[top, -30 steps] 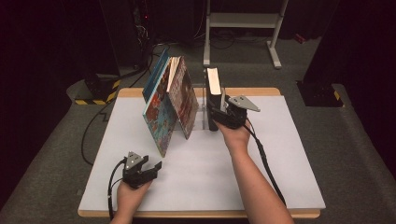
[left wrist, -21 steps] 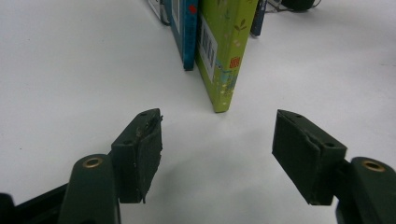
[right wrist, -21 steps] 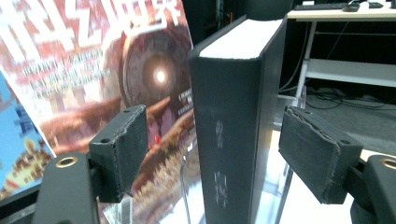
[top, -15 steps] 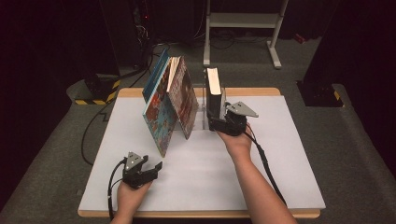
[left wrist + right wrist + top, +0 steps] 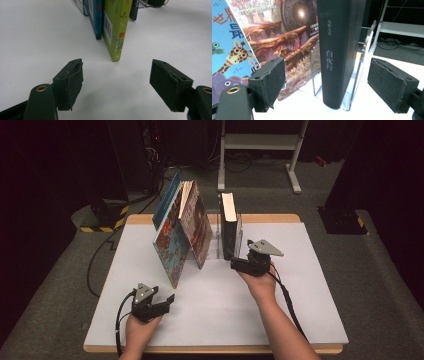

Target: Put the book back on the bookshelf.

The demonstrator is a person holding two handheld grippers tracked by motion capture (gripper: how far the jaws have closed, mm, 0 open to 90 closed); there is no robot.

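Facing the black hardback [image 5: 337,52], upright in a clear acrylic stand [image 5: 359,75] at the worktop's [image 5: 300,320] 12 o'clock, the right gripper [image 5: 239,263], jaws spread, risks toppling it onto the picture books [image 5: 180,230] leaning at its 9 o'clock, while the left gripper [image 5: 167,302] idles released.

Bright table [image 5: 215,320], dark surroundings (soft shadows); nearby jaws slightly blurred.

A: What is framed between the spread jaws of the right gripper [image 5: 325,87]?

B: A black hardcover book [image 5: 337,50], upright in a clear acrylic stand [image 5: 359,75]; two illustrated picture books [image 5: 267,32] are seen leaning beside it.
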